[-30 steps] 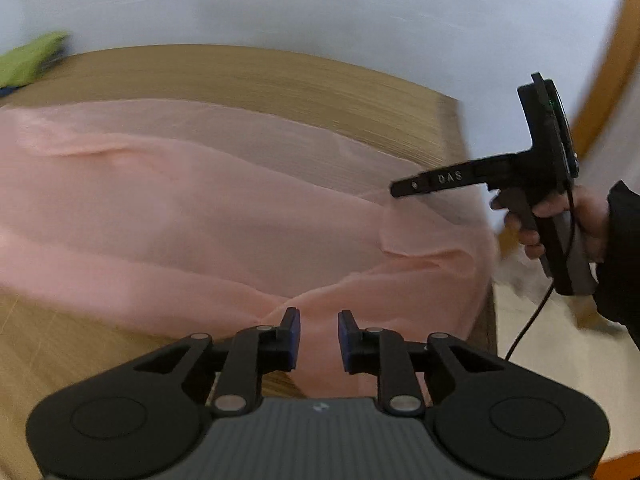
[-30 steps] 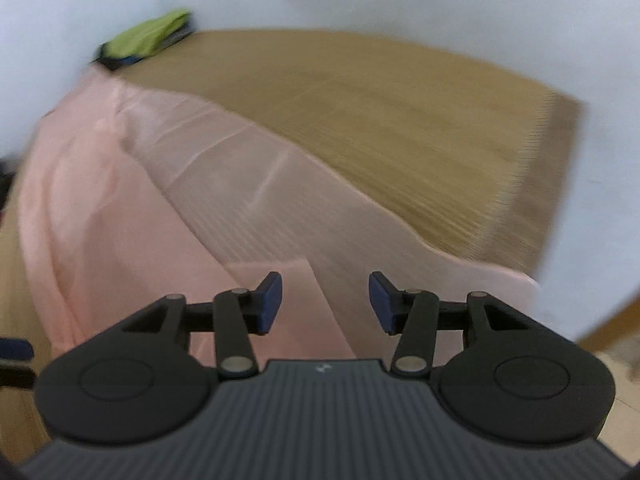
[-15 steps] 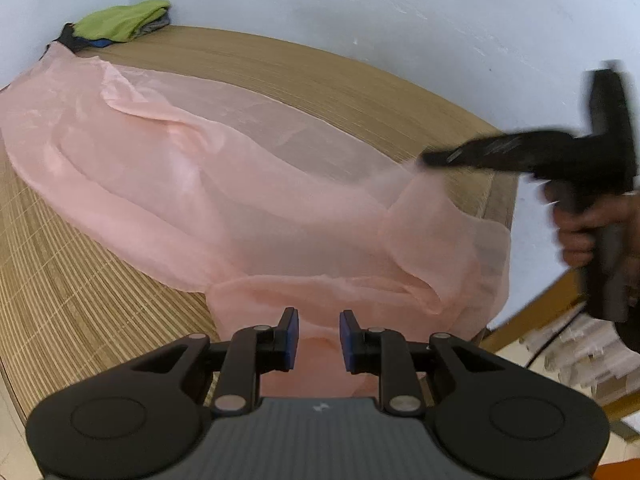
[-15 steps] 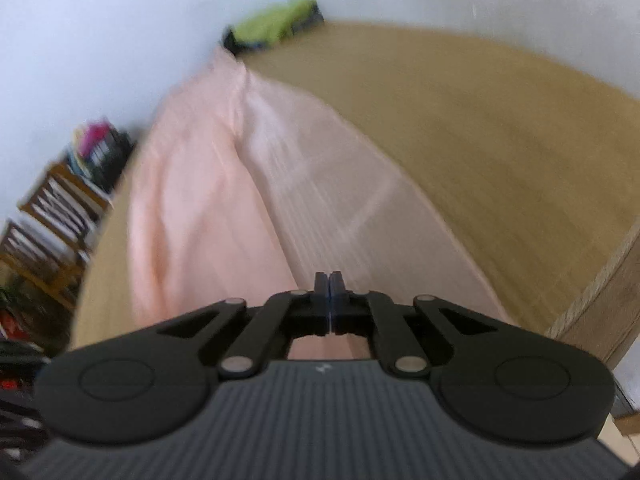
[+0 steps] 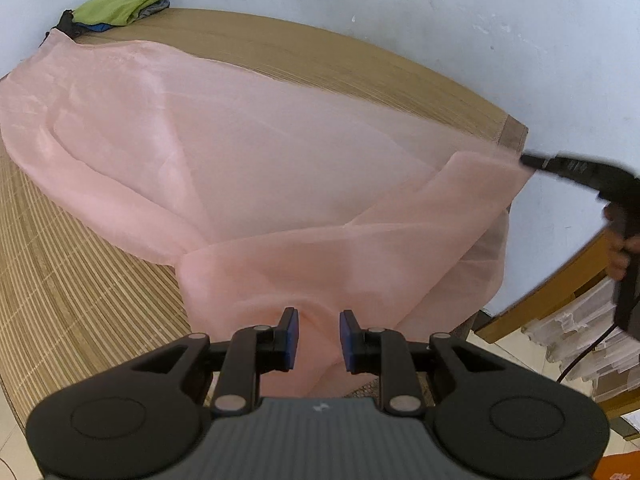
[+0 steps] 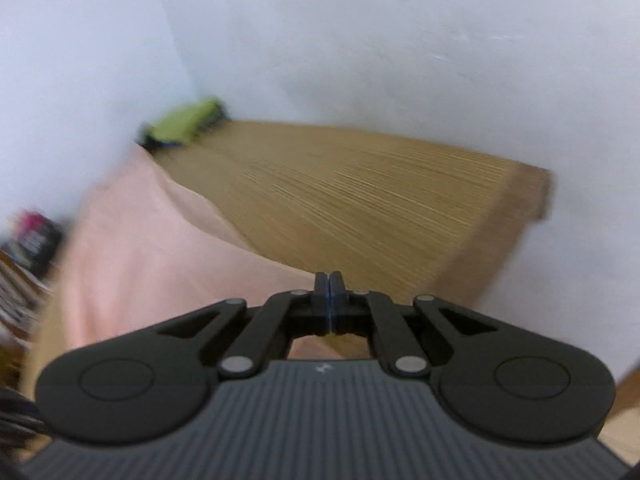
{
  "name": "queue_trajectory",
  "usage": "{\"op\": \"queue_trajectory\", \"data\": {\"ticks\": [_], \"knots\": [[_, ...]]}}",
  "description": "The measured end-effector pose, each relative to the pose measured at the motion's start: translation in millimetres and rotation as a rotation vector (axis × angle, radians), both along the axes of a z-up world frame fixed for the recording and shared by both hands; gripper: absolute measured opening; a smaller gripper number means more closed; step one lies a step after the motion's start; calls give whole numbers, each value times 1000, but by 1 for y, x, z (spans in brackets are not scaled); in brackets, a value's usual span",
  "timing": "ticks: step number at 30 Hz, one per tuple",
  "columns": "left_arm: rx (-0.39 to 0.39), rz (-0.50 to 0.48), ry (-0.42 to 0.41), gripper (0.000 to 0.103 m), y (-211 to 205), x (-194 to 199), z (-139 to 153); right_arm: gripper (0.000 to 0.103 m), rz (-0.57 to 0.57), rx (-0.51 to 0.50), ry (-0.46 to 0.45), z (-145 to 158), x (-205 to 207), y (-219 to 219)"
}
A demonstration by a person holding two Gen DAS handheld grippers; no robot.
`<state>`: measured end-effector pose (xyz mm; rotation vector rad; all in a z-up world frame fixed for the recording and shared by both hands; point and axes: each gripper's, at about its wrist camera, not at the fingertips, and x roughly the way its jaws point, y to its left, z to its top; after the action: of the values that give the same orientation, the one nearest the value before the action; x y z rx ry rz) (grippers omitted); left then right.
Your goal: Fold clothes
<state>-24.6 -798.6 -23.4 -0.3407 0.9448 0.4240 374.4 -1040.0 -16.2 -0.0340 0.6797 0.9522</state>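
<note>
Pink cloth (image 5: 248, 168): a sheer, peach-pink garment spread across the bamboo mat (image 5: 72, 280), running from the far left corner to the near right corner, where a folded-over flap spills past the edge and hangs down.

Right gripper (image 6: 329, 298): jaws pressed flat together. In the left wrist view its tip meets the raised corner of the pink cloth at the right edge and the fabric is drawn taut up to it, so it is pinching that corner. Its own view is blurred and the pinched bit cannot be made out between the pads there.

Right hand (image 5: 622, 252): wrapped round the black handle at the far right of the left wrist view, off the mat's edge, a cable trailing below it.

Left gripper (image 5: 319, 340): jaws standing a narrow gap apart, blue pads facing each other, with a gathered bunch of the pink cloth filling the gap at the near edge. It looks pinched there, and the fabric fans out from that point.

Green clothes pile (image 5: 120, 4): folded things stacked in the far left corner against the wall, just beyond the end of the pink cloth.

Wall (image 5: 400, 20): pale and scuffed, along the mat's far edge.
</note>
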Motion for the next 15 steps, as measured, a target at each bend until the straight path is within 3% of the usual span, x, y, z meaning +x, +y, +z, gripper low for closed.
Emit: {"op": "queue_trajectory", "data": {"ticks": [6,10,12,14,15], "knots": [[13,58,11,25,6,-18,1,7,-59,-208,1,-37,4,13],[6,131,15,26,19,-40,-2,10,-45,-219,-187,-17,-21,23],[-5,151,15,26,26,-51,-6,26,23,-200,-326,1,-47,39],[-20,157,7,29,33,-58,-11,68,143,-173,-402,17,-74,58],[-26,159,0,29,36,-59,-14,73,208,-158,-433,25,-88,67]]}}
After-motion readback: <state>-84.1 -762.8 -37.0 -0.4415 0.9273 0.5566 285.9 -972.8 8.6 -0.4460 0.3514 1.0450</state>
